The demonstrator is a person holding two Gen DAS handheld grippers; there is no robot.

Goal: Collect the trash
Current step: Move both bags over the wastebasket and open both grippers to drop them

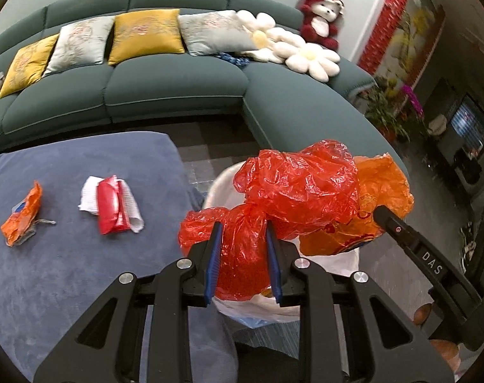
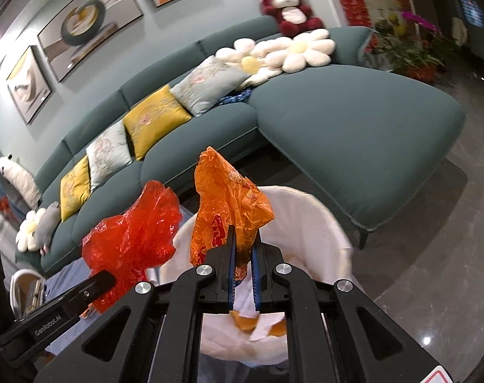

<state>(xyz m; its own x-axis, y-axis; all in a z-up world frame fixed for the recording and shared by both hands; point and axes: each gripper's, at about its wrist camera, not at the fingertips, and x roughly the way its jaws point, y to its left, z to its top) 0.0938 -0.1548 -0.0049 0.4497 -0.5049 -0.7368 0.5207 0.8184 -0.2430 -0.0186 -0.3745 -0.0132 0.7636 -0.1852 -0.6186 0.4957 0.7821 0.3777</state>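
Plastic fills the left wrist view: the left gripper (image 1: 244, 226) has its jaws closed partway on a crumpled red bag (image 1: 293, 191), which bulges out above and beyond the blue pads. Just right of these jaws, the right gripper (image 1: 380, 212) comes in at a slant, touching an orange bag (image 1: 382, 185). Beneath both bags sits a white-lined bin (image 1: 219, 185). Left of the jaws, on the blue surface (image 1: 82, 271), lie a red wrapper on white tissue (image 1: 112, 206) and an orange wrapper (image 1: 21, 214).

From the right wrist, the right gripper (image 2: 243, 242) has its jaws nearly shut, pinching the orange bag (image 2: 229, 198), which stands up above them. The bin (image 2: 321, 223) lies directly beyond and below. Left of these jaws, the left gripper's finger meets the red bag (image 2: 136, 233).
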